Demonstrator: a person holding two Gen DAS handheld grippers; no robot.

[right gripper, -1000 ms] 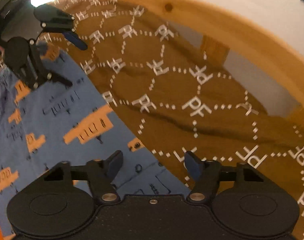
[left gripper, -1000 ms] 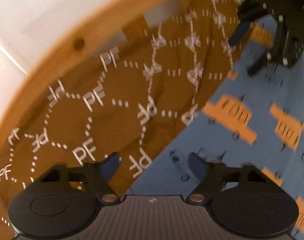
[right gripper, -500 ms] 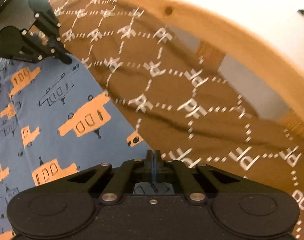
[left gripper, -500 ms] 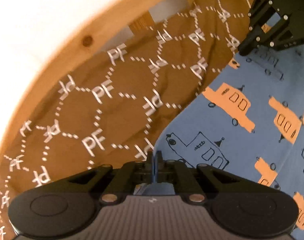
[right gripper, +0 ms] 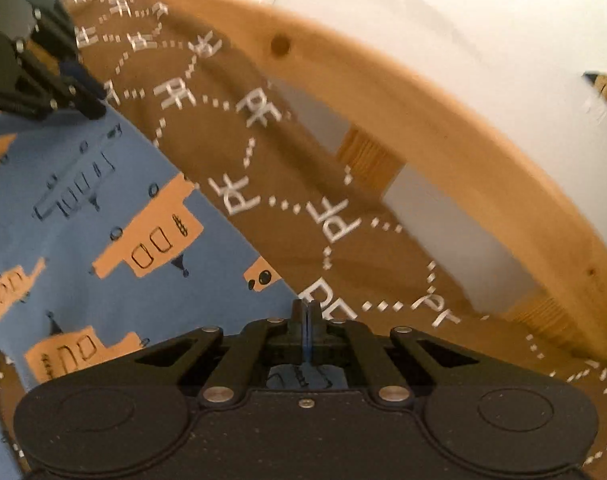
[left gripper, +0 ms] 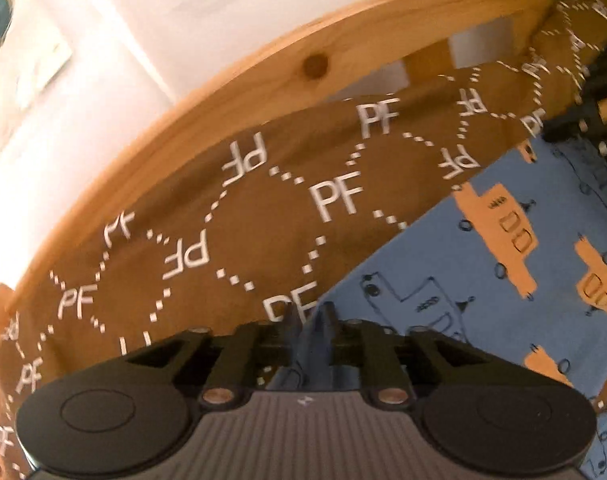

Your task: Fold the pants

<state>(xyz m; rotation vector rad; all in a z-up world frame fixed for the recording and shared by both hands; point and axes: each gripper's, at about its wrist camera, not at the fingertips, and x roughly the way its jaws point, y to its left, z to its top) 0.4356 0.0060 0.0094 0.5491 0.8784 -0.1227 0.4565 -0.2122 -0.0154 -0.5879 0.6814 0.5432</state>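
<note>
The pants (left gripper: 483,280) were blue, printed with orange trucks and dark outline drawings of vehicles, and they lay spread on a brown bedspread (left gripper: 243,208). That cover carried the only legible writing in either view: white letters "PF", repeated upright and mirrored, joined by dotted white lines into hexagons.

The left gripper (left gripper: 309,322) was clenched on an edge of the pants, blue cloth bunched between its jaws right where the fabric met the brown cover. In the left wrist view the cloth stretched away to the right and upward — toward the right gripper (left gripper: 583,120), which showed dark and blurred at the far edge of the frame.

The right gripper (right gripper: 305,320) was likewise pinched tight on the pants; a thin strip of blue showed between its closed jaws, and more printed fabric showed just below them through the mechanism. From this side the pants spread off to the left, and the left gripper (right gripper: 83,100) appeared at the upper left with its tips at the same hem line.

A wooden bed frame (right gripper: 443,120) curved behind the bedspread, with a knot in its rail and a short upright slat beneath it — white wall (left gripper: 183,20) behind.
</note>
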